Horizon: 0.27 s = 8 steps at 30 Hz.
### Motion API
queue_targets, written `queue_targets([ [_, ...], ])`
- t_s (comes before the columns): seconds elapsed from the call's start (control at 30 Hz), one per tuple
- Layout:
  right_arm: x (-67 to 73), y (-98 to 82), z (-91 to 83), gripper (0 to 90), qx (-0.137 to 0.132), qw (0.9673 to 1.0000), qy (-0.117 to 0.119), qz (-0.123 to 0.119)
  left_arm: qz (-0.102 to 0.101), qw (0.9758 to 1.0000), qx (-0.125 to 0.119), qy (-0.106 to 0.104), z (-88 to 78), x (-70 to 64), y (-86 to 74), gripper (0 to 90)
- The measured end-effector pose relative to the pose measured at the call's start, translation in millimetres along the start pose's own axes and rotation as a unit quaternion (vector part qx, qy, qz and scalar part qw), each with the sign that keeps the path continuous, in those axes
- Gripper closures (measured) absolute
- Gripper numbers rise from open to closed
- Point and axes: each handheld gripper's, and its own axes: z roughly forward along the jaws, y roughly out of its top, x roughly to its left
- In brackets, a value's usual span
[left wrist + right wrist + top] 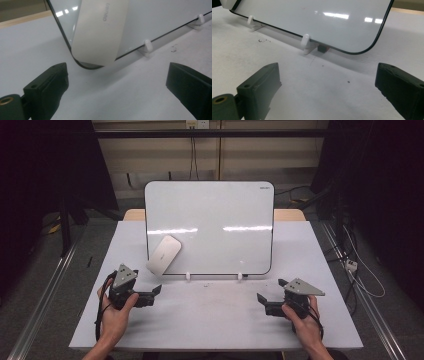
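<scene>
The eraser (163, 254), a flat white oval block, sits stuck against the face of the whiteboard (220, 210) at the board's lower left corner, tilted with its upper end toward 1 o'clock. In the left gripper view the eraser (100, 30) overlaps the board's black rounded corner, and grey lettering shows near its top (too soft to read with confidence). The whiteboard (162, 17) stands nearly upright at the middle of the table (215, 320), propped in two small white clips (188, 276) along its bottom edge; its surface is clean apart from two light reflections.

The left gripper (156, 292) lies at 7 o'clock from the eraser, near it but apart, held by the left hand (117, 312). Its jaws are spread wide with nothing between them, and they point toward the eraser's lower end.

The right gripper (270, 292) is at 4 o'clock from the board's centre, well apart from the eraser, held by the right hand (302, 317). Its jaws are also spread wide and hold nothing; in the right gripper view they face the board's lower right corner (372, 45), where a small dark block (323, 48) sits behind one clip (305, 43).

A few dark specks (263, 40) mark the tabletop in front of the board.
</scene>
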Motion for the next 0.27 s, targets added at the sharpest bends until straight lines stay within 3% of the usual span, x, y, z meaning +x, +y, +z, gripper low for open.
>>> queue_targets([
  [0.07,1.0,-0.5,0.9,5.9,0.002,1.0000,0.002,0.000,-0.004,0.9999,-0.005,0.016,0.4,-1.1,-3.7,4.5],
  [0.27,2.0,-0.5,0.4,5.9,0.001,1.0000,0.005,-0.002,-0.006,0.9999,-0.004,0.011,0.2,-3.6,-6.3,4.6],
])
